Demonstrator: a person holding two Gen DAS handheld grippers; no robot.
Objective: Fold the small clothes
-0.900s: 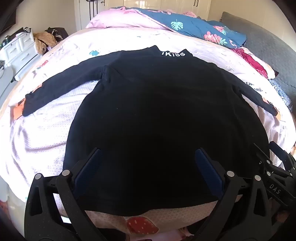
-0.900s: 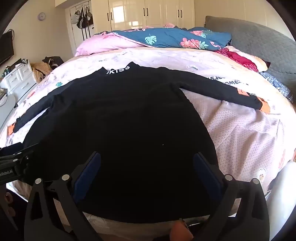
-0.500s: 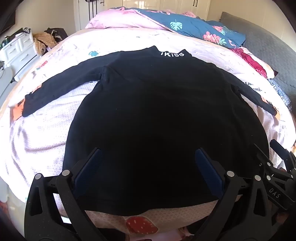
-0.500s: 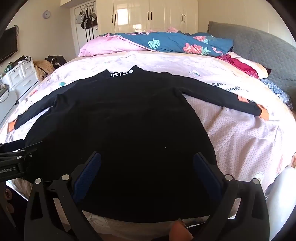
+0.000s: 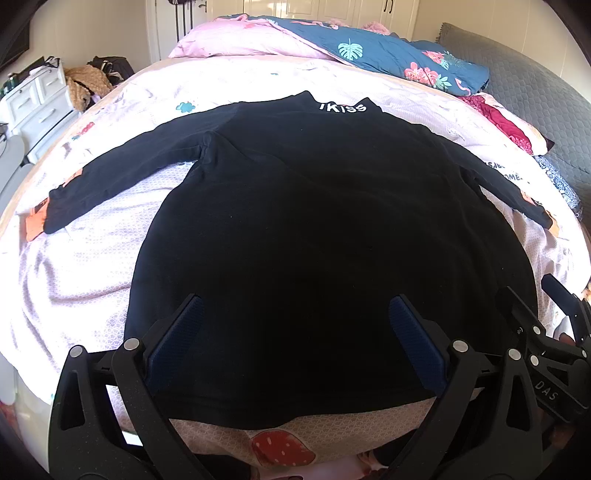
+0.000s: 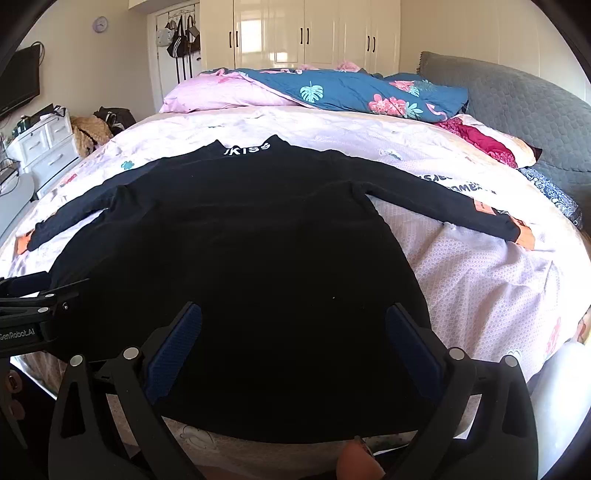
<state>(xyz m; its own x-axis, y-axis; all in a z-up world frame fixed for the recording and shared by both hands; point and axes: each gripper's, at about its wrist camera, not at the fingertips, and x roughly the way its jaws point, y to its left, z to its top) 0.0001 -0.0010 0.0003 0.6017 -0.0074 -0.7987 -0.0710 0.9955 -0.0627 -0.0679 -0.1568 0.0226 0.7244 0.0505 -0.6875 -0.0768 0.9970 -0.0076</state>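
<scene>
The black long-sleeved top (image 5: 325, 240) lies flat on the bed (image 5: 74, 266), sleeves spread to both sides, collar toward the blue floral quilt (image 6: 354, 94). Near the top's hem, the left gripper (image 5: 295, 325) and right gripper (image 6: 293, 328) hover with fingers released wide, grasping nothing.

The black long-sleeved top (image 5: 332, 229) is soft matt knit cloth, with white lettering at its collar toward 12 o'clock. It lies on a thin, creased pink printed cotton bedsheet (image 5: 81, 280). Both the left gripper (image 5: 295, 314) and right gripper (image 6: 293, 317) are matt black plastic with shiny metal rivets and ribbed blue rubbery pads (image 6: 173, 347). At 12 o'clock the wardrobe doors (image 6: 295, 33) are glossy cream; at 2 o'clock the grey headboard (image 6: 517, 110) is quilted fabric
</scene>
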